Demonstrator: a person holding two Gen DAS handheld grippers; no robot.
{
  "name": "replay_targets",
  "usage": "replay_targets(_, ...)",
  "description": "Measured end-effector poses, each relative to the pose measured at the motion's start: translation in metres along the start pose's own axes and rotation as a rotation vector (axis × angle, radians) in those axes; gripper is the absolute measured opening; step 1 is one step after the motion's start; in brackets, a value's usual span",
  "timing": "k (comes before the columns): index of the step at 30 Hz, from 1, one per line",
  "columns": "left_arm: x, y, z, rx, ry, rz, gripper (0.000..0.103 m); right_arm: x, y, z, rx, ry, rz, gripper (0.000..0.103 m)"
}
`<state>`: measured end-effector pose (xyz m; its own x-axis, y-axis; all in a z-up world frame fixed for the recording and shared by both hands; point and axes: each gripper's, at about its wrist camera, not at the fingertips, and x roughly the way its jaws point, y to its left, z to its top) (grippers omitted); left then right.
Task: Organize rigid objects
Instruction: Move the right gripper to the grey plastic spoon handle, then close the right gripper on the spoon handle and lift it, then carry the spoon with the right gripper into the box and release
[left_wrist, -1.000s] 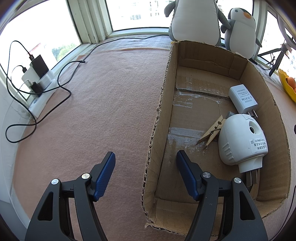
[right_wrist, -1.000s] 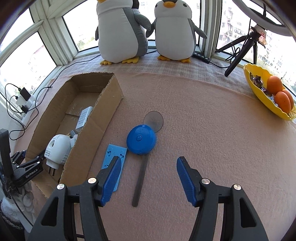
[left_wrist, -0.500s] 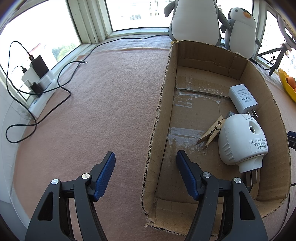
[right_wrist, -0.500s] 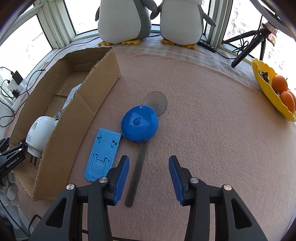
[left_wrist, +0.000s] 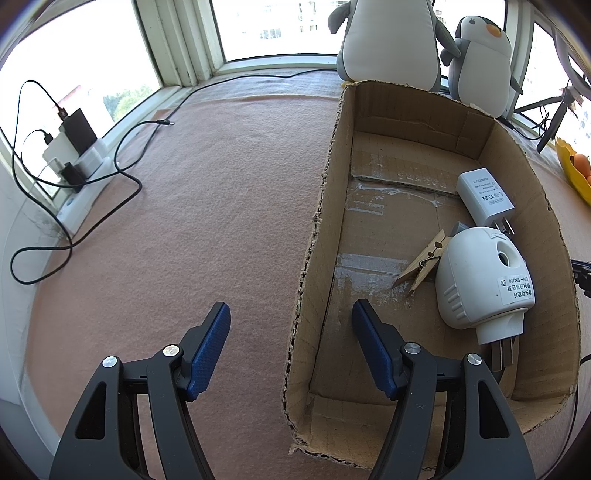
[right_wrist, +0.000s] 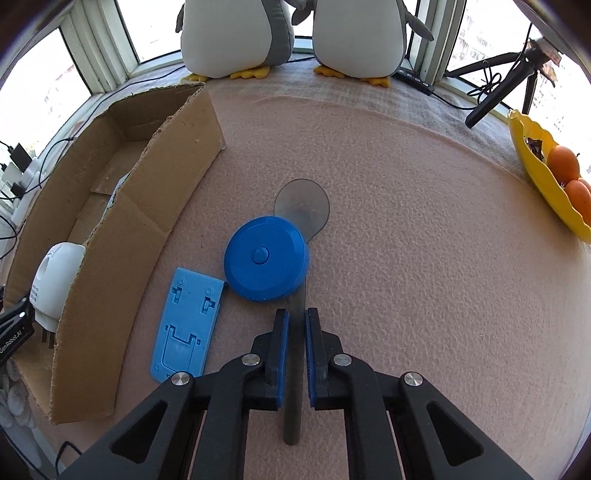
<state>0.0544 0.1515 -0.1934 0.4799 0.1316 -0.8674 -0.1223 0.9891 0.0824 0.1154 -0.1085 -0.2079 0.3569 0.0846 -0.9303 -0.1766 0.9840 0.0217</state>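
My right gripper (right_wrist: 295, 325) is shut on the thin handle of a grey flat tool with a round head (right_wrist: 301, 203), which lies on the pink mat. A blue round case (right_wrist: 266, 258) rests on the tool's middle, just ahead of the fingertips. To its left lies a blue flat stand (right_wrist: 186, 325). The open left gripper (left_wrist: 291, 306) straddles the left wall of a cardboard box (left_wrist: 317, 236), holding nothing. A white plug-in device (left_wrist: 480, 280), a white charger (left_wrist: 484, 195) and a wooden clothespin (left_wrist: 424, 264) are inside the box.
Two penguin plush toys (right_wrist: 236, 33) stand by the window behind the box. A yellow bowl with oranges (right_wrist: 546, 177) and a black tripod (right_wrist: 498, 92) are at the far right. A power strip with chargers and cables (left_wrist: 74, 155) lies at the mat's left edge.
The right gripper came down over the grey tool's handle and its jaws closed on it. The left gripper stayed where it was.
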Motion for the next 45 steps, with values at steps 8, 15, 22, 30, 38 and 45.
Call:
replay_targets(8,0.0,0.0,0.0,-0.001,0.0,0.001,0.069,-0.003,-0.032,0.0,0.098,-0.001,0.016,0.007)
replay_targets(15,0.0,0.0,0.0,-0.001,0.0,0.001,0.069,0.0,-0.033,0.008,0.083,-0.007,0.007,0.009)
replay_targets(22,0.0,0.0,0.0,-0.001,0.0,0.0,0.069,0.007,-0.03,0.025,0.056,-0.008,-0.011,0.011)
replay_targets(30,0.0,0.0,0.0,-0.003,0.0,0.0,0.069,0.006,-0.039,0.025,0.099,-0.012,0.015,0.007)
replay_targets(38,0.0,0.0,0.0,-0.003,0.0,0.0,0.069,-0.011,-0.044,0.022,0.149,-0.064,0.044,0.007)
replay_targets(45,0.0,0.0,0.0,-0.003,0.0,0.0,0.069,-0.039,-0.034,0.033,0.157,-0.132,0.086,0.007)
